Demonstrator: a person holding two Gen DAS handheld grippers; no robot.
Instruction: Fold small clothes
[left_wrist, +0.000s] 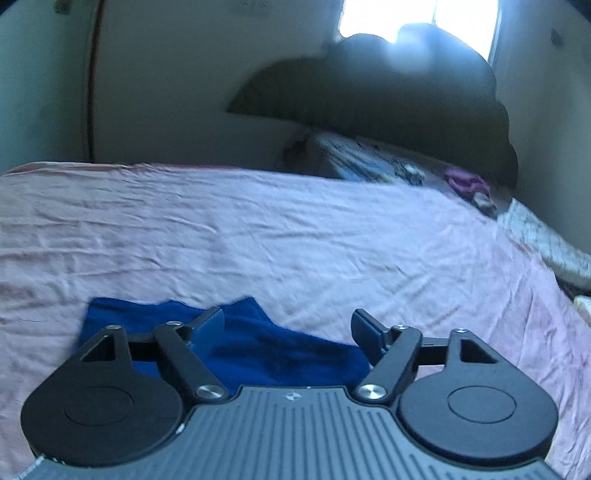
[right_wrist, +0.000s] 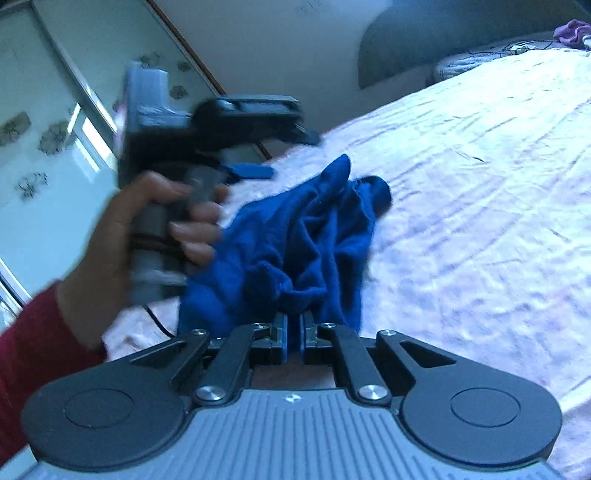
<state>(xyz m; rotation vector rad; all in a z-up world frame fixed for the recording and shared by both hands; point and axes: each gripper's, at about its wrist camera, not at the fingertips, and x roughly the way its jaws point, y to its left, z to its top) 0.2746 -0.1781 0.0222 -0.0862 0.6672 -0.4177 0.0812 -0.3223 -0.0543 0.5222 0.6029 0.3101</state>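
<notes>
Right wrist view showed the blue cloth (right_wrist: 295, 240) bunched up in a long heap. Its long way ran from the right gripper (right_wrist: 293, 338) up and away across the pink bed sheet (right_wrist: 480, 184), leaning a little to the right, with one pointy corner sticking up at the far end. The near end of the cloth sat between the right gripper's blue pads, which were almost together and pinching it. The rest hung and rested on the sheet just in front of that gripper. A hand (right_wrist: 122, 236) in a red sleeve (right_wrist: 29, 354) held the left gripper (right_wrist: 280, 155) just left of the cloth, above its far part.

From the left wrist view, the left gripper (left_wrist: 288, 328) had its jaws wide apart, with nothing squeezed between them. The blue cloth (left_wrist: 280, 350) lay on the pink bed sheet (left_wrist: 258, 229) right under and between those jaws, spread sideways from left to right.
</notes>
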